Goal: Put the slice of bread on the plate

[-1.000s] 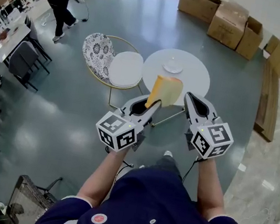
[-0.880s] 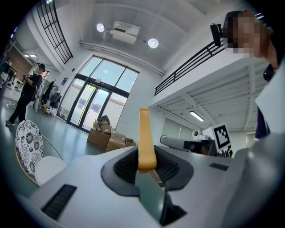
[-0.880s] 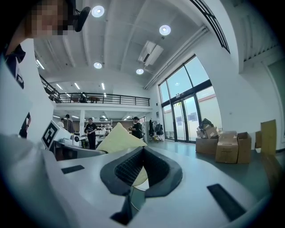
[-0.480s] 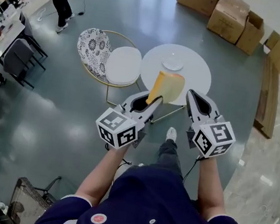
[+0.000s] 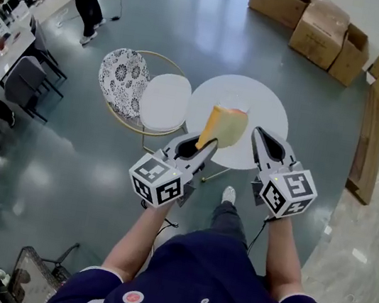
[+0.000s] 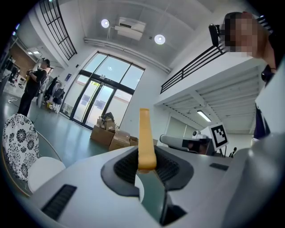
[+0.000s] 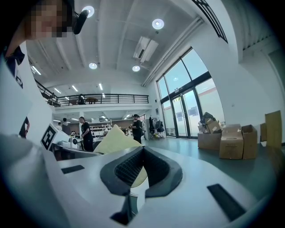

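Both grippers have travelled forward, so the round white table (image 5: 272, 107) that lay ahead of them a second ago now sits right behind the bread, near the middle of the frame. The plate, which earlier showed clear above the slice, is now mostly covered by it in the head view.

The left gripper (image 5: 205, 143) is clamped on the lower edge of the slice of bread (image 5: 225, 126) and holds it upright, edge-on to its own camera. The right gripper (image 5: 259, 134), just to the right of the slice, has its jaws pressed together on nothing. A white chair with a patterned backrest (image 5: 142, 92) stands to the left of the table.

This looks like the carry step, nearly over. Next, the slice probably needs bringing over the plate, tipping flat and lowering before the jaws let go.
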Motion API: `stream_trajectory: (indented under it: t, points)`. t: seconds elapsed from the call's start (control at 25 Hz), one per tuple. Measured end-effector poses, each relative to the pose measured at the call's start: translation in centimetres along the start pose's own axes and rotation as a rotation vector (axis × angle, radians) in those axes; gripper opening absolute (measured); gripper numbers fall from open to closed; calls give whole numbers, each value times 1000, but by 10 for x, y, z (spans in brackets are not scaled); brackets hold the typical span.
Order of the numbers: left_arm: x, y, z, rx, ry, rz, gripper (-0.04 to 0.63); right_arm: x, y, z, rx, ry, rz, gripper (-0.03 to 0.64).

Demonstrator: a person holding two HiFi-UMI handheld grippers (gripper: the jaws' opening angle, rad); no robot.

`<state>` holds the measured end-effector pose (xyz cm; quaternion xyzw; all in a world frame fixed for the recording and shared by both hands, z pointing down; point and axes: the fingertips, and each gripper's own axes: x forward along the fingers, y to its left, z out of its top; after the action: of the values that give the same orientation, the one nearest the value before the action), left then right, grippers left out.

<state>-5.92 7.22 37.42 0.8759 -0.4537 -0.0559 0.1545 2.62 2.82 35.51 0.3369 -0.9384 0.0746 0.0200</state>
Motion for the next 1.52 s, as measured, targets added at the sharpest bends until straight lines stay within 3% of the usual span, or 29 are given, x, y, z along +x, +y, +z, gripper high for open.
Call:
stream_trajectory:
  t: [0.56,0.92,1.2,1.52]
  points:
    - [133,67,18,-32,14,135,89,83,-147,17,17,44,120,5]
    - [181,111,22,-60,29,200,89,133,-204,14,29,67,170,5]
    - [198,146,8,-95,62,150,89,157,-213,-5,31,100,124,5]
    - [219,173,5,-99,132,-12,89,162,-221,-10,48,118,-47,5]
